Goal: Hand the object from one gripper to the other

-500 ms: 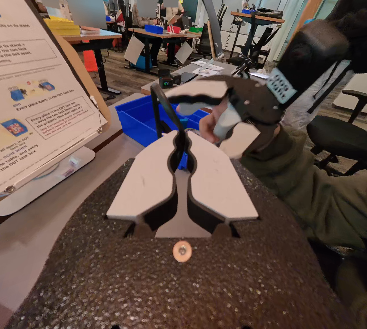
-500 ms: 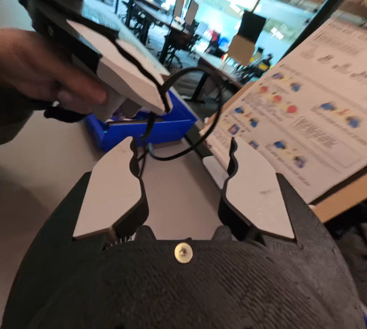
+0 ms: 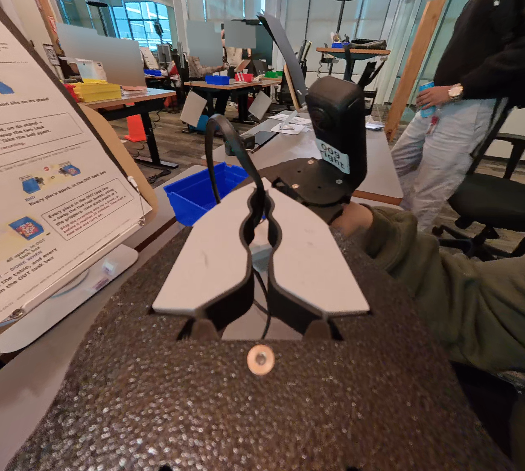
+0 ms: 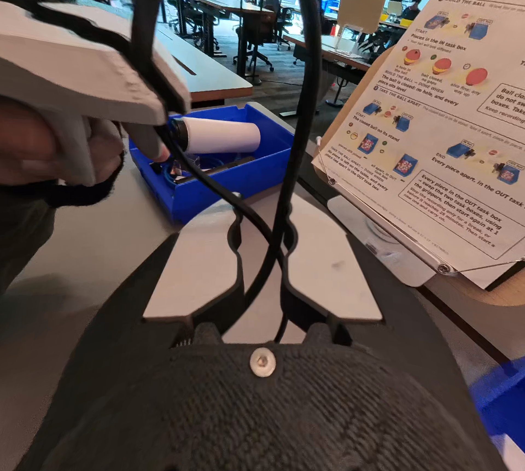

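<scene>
A black cable loop (image 3: 227,130) is the object. My left gripper (image 3: 260,190) is shut on it and pinches it at the fingertips, with the loop arching up and to the left. In the right wrist view the left gripper (image 4: 170,105) holds the loop (image 4: 306,59) at upper left. My right gripper (image 4: 262,210) is half closed around two crossing strands of the cable. A gap still shows between its jaws, and one strand lies against the right finger (image 4: 321,264). The right gripper's black body (image 3: 318,182) sits just behind my left fingertips.
A blue bin (image 4: 227,196) stands on the grey table (image 4: 85,244) behind the grippers, with a white cylinder (image 4: 221,136) and small parts in it. An instruction sheet on a stand (image 3: 56,173) is at the left. A person (image 3: 440,130) stands beside an office chair (image 3: 488,210). My right fingertips sit around 8 cm from my left ones.
The right gripper has moved in under the loop and narrowed its jaws from wide open to half closed around the cable. The left gripper keeps its hold.
</scene>
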A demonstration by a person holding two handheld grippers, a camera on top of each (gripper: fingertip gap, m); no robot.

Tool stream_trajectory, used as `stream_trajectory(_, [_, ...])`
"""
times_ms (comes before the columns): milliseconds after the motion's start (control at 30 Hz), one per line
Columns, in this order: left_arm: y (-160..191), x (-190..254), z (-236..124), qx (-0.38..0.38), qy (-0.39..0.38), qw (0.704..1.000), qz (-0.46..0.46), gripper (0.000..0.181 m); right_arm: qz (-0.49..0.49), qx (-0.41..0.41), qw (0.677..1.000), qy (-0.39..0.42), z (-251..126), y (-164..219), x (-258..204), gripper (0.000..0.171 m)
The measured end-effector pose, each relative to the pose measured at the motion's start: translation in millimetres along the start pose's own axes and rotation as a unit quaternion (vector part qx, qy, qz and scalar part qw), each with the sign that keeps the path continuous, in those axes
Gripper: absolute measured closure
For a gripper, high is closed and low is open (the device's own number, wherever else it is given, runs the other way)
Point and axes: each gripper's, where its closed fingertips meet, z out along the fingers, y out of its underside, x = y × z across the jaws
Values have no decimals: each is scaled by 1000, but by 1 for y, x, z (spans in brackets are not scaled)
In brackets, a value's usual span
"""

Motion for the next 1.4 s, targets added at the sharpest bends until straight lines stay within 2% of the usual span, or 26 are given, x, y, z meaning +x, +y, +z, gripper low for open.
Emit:
stream_trajectory(100, [-1, -7, -3, 3, -23, 1000, 7, 178, -23, -7, 1000, 1, -3, 0, -2, 145])
stream_trajectory(267, [-6, -24, -13, 17, -75, 997, 20, 178, -69, -25, 997, -32, -6, 5, -12, 167])
stream_trajectory(400, [-11, -32, -19, 34, -103, 994, 32, 178, -66, -11, 996, -57, -9, 0, -17, 167])
stream_trajectory(533, [-10, -25, -17, 43, -64, 996, 45, 177, -61, 23, 998, -7, -16, -11, 6, 167])
stream_trajectory(600, [-8, -14, -14, 47, -20, 997, 51, 164, -55, 49, 997, 27, -26, -20, 21, 167])
stream_trajectory(733, [23, -7, -3, -33, 34, 998, 43, 124, -20, 112, 992, 59, -53, -39, 42, 167])
stream_trajectory(833, [49, -13, 15, -79, 26, 993, 79, 123, 1, 148, 987, 64, -67, -49, 49, 168])
stream_trajectory(933, [81, -4, 41, -144, 54, 987, 47, 116, 0, 158, 986, 58, -72, -54, 46, 168])
stream_trajectory(1033, [101, 7, 61, -176, 70, 982, 7, 110, -13, 154, 986, 59, -71, -55, 42, 168])
stream_trajectory(1167, [113, 13, 80, -185, 61, 979, -59, 111, -18, 155, 986, 56, -67, -56, 37, 168])
stream_trajectory(1400, [120, 24, 87, -203, 55, 975, -77, 116, -51, 131, 987, 76, -60, -50, 38, 168])
